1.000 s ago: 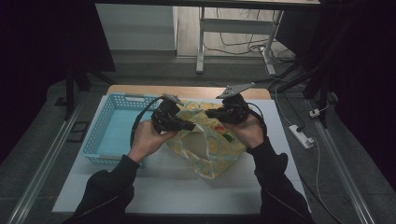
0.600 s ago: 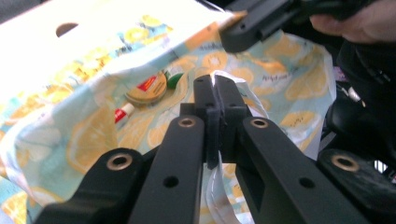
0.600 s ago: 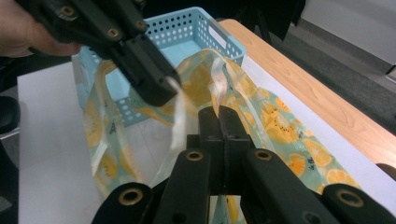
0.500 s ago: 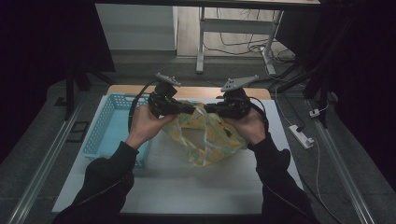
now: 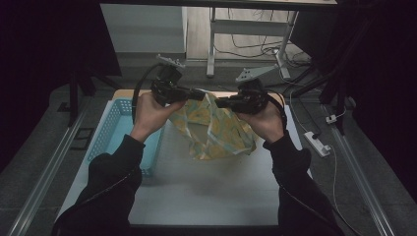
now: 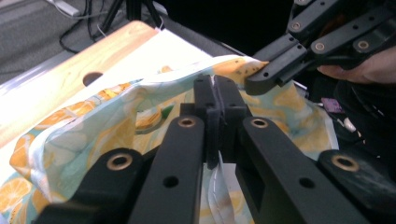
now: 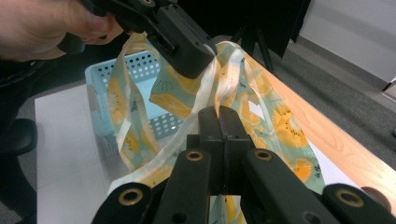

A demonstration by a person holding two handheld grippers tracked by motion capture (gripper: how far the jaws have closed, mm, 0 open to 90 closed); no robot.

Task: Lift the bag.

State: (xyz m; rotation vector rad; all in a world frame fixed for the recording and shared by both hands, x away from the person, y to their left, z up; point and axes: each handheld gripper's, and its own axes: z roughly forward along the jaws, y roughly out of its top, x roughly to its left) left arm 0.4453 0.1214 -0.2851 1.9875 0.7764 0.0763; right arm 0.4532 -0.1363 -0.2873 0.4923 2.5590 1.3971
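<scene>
The high view looks forward and down over the desk (image 5: 206, 196). Both gripper views sit close, sharing the printed bag (image 5: 221, 135) toward 12 o'clock.

Right gripper (image 7: 218, 111) jaws closed on orange-print fabric bag (image 7: 261, 112), blue basket (image 7: 140, 88) beyond

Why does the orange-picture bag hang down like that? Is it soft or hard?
Probably soft and floppy: the fabric bag sags and folds between the left gripper and the right gripper, each shut on its top edge. It looks light too, since thin jaws hold it up. Its strap droops loosely.
</scene>
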